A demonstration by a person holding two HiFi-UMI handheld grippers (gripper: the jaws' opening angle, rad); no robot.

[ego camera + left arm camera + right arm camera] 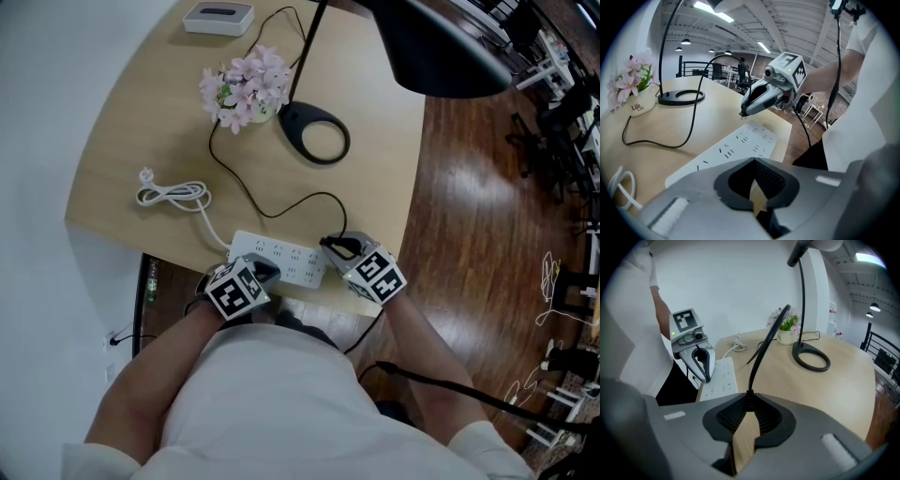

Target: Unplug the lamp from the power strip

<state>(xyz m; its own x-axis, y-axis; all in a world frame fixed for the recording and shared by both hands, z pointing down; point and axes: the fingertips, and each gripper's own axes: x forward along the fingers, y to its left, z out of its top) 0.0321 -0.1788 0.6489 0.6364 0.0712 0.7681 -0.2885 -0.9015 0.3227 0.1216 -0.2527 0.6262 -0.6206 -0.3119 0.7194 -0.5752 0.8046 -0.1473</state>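
Observation:
The white power strip (281, 261) lies at the table's near edge. My right gripper (336, 248) is shut on the lamp's black plug (743, 112). In the left gripper view the plug hangs just above the strip (736, 147) with its prongs showing, clear of the sockets. The black cord (253, 202) runs from the plug back to the lamp's ring base (314, 133). My left gripper (267, 274) is shut, its tips pressed down on the strip's left end (719, 378). Nothing is held between its fingers (704, 373).
A pot of pink flowers (246, 89) stands left of the lamp base. The strip's own white cable (173, 194) lies coiled to the left. A small white box (217, 17) sits at the far edge. The lamp's black head (436, 47) hangs over the table's right side.

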